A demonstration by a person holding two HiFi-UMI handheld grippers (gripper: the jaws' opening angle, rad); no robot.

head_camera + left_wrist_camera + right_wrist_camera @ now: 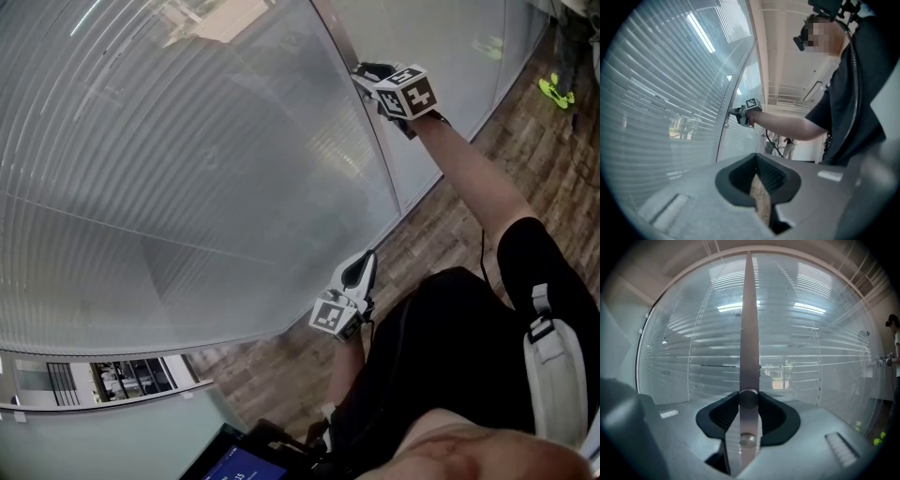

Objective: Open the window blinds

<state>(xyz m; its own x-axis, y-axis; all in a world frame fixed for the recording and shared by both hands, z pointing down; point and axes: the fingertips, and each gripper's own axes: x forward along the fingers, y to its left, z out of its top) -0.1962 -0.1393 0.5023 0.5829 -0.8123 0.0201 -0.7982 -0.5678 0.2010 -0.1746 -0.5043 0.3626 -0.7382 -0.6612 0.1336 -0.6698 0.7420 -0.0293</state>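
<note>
Observe blinds (169,169) filling the wide window ahead, behind a glass pane (244,281), slats horizontal. From the head view, read the slats as a near-solid grey sheet. In the right gripper view, see daylight, a building and greenery through the slat gaps.

Find a vertical metal strip (749,324) along the right edge of the large pane. Note a round knob (749,398) on it and a smaller stud (747,440) just below.

Record right claw (367,73) high at that strip, at the end of an outstretched arm (469,173). Log it as clenched on the knob: black pads against it from both sides, strip rising straight up between the jaws.

Record left claw (364,264) low, near the bottom edge of the blinds, well apart from the right one, tips toward the pane. Cannot tell whether it touches the glass. Log it as released: jaws slightly apart, nothing held, only a sliver of wood floor (525,141) showing in the slit between them.

In the left gripper view, pick out the right claw far off at the strip, forearm roughly level.

Also note a lit blue screen (239,464) at the bottom of the head view, and yellow-green shoes (558,91) on the floor at far right.
</note>
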